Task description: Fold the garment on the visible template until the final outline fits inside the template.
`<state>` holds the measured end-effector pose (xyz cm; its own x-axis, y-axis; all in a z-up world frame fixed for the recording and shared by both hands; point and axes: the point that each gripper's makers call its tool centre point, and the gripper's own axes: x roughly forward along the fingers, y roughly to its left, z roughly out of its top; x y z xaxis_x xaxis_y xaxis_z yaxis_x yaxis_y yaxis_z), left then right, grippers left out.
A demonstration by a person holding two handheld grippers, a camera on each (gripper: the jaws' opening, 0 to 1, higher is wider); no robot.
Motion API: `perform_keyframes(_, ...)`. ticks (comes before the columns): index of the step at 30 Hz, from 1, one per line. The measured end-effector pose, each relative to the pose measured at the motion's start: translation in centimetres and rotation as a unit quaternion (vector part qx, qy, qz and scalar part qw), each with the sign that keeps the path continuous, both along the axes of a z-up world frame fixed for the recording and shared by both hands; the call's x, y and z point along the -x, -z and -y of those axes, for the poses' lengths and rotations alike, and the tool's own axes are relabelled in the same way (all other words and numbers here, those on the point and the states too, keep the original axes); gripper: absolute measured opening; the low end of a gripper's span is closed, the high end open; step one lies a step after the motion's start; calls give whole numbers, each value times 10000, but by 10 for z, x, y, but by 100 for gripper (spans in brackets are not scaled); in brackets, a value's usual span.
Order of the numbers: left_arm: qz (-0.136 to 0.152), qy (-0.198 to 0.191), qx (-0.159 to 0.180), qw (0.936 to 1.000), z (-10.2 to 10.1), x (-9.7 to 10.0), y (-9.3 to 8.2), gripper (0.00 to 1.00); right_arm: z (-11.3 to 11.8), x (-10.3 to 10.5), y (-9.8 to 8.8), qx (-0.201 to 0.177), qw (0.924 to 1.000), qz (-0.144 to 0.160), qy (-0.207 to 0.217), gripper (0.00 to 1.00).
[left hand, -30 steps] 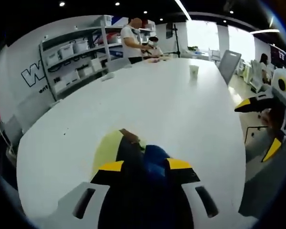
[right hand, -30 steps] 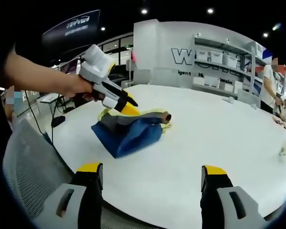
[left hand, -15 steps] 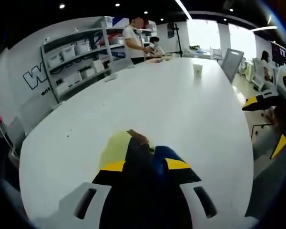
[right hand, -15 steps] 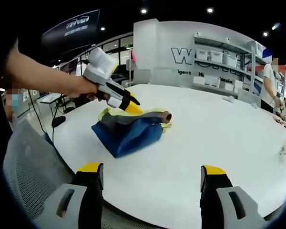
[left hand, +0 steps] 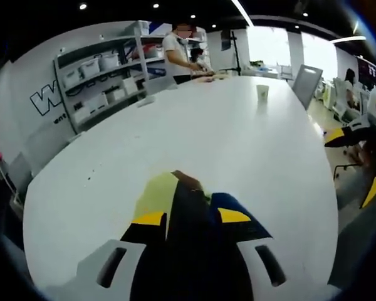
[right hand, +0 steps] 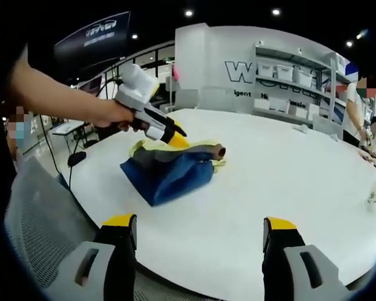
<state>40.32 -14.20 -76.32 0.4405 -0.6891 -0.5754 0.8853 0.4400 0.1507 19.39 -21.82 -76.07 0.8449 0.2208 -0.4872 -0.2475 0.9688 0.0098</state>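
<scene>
Two tongs at work: left tongs (right hand: 175, 135) clamped on the upper edge of the blue garment (right hand: 169, 172), right tongs (right hand: 197, 235) spread wide, empty, well back at the bench (right hand: 288, 188) rim. Bunched over the yellow template (right hand: 203, 147), long axis crosswise to the right tongs, nearer the left hand (right hand: 116, 116). Probably mid-fold, outline not yet within the template.

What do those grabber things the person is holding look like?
Each gripper has two black jaws with yellow tips, set on pale grey bases that have slot-shaped holes. The right gripper shows this up close. The left gripper, seen from the right gripper view, has a white boxy body narrowing to a black and yellow front. The arm holding it is bare, with no sleeve in sight.
</scene>
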Motion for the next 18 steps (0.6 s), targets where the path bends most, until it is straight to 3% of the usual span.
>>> perform_keyframes(18,-134,328,-121,9993,26,1,14,29,2,1,2,19,10000,-67,49,80)
